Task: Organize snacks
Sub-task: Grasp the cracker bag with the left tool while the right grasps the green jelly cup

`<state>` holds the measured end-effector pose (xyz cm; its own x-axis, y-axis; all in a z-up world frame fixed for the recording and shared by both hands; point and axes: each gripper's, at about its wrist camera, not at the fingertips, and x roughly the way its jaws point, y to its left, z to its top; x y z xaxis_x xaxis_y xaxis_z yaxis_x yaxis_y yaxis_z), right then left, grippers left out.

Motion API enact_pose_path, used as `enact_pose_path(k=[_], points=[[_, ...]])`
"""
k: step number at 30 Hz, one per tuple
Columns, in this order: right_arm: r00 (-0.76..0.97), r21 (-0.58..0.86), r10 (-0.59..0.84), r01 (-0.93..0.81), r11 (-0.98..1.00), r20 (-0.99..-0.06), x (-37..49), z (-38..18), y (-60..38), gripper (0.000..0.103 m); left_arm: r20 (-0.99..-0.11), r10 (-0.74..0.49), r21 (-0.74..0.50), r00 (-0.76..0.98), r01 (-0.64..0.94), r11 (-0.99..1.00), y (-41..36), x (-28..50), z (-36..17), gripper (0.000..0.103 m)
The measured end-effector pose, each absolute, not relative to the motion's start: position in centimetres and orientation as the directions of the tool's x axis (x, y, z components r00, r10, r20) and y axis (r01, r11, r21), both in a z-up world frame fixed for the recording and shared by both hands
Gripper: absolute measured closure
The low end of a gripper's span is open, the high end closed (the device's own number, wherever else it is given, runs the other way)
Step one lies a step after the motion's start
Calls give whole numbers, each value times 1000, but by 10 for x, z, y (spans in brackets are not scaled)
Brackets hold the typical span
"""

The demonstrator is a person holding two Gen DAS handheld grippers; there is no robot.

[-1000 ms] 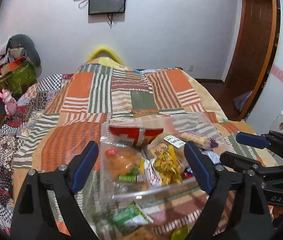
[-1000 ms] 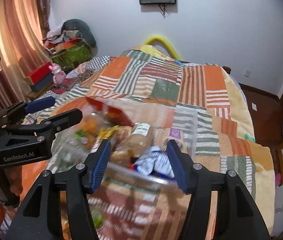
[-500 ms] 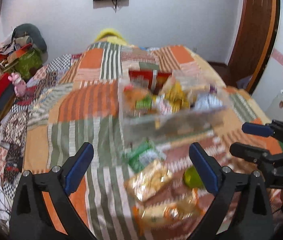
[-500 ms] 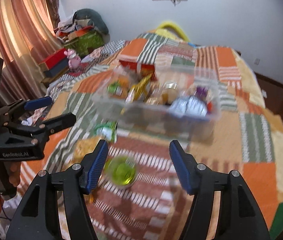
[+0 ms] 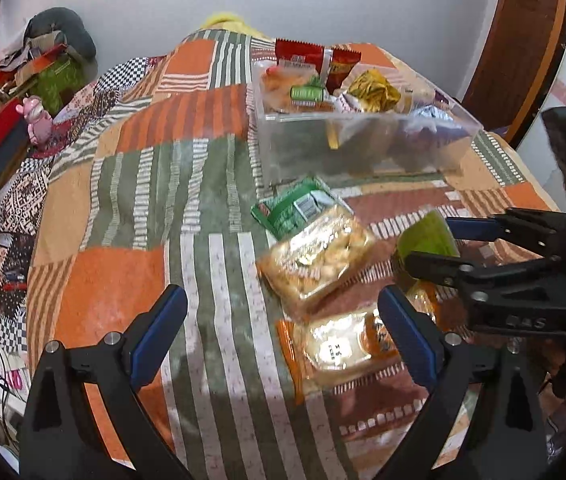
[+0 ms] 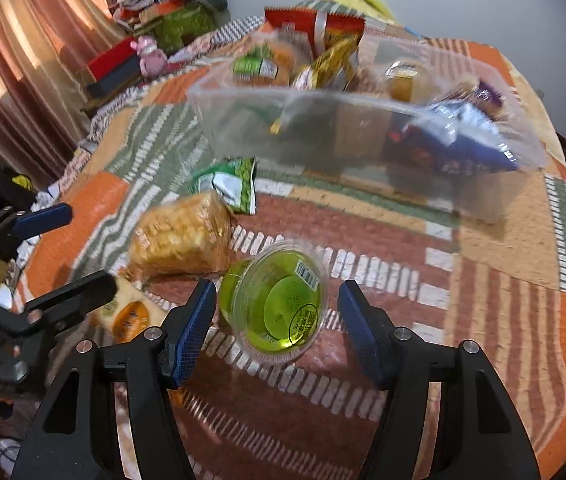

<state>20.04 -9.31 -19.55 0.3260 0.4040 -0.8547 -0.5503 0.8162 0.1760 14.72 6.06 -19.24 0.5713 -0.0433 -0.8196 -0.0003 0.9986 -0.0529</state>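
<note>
A bed covered with a striped patchwork blanket (image 5: 131, 184) in orange, green and white fills the room, with a white wall behind it. On the blanket lies a green jelly cup (image 6: 279, 306) on its side, its round face turned toward the right wrist camera. The right gripper (image 6: 277, 320) has its blue fingers (image 6: 193, 328) spread wide on both sides of the cup, not touching it. Just left of the cup is a clear bag of yellow snacks (image 6: 181, 238), and a green packet (image 6: 229, 184) lies beyond that bag. An orange packet (image 5: 339, 346) lies near the left gripper (image 5: 279, 332), whose fingers are also wide apart and hold nothing. Farther back stands a clear plastic box (image 6: 347, 136) full of snacks, with a red bag (image 5: 315, 60) sticking up at its far end and a blue bag (image 6: 455, 148) at the right. A pink toy (image 5: 37, 118) sits beside the bed on the left.
</note>
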Motion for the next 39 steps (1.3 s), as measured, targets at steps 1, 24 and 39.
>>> enact_pose_path(k=[1, 24, 39], points=[[321, 176, 402, -550, 817, -857, 201, -198, -91, 43, -821, -46, -56, 570, 0, 998, 60, 146, -194, 6], [425, 206, 414, -454, 867, -805, 181, -170, -164, 48, -860, -171, -172, 480, 42, 984, 18, 155, -223, 0], [444, 232, 439, -447, 864, -781, 180, -165, -169, 48, -843, -149, -142, 516, 53, 988, 28, 152, -218, 25]])
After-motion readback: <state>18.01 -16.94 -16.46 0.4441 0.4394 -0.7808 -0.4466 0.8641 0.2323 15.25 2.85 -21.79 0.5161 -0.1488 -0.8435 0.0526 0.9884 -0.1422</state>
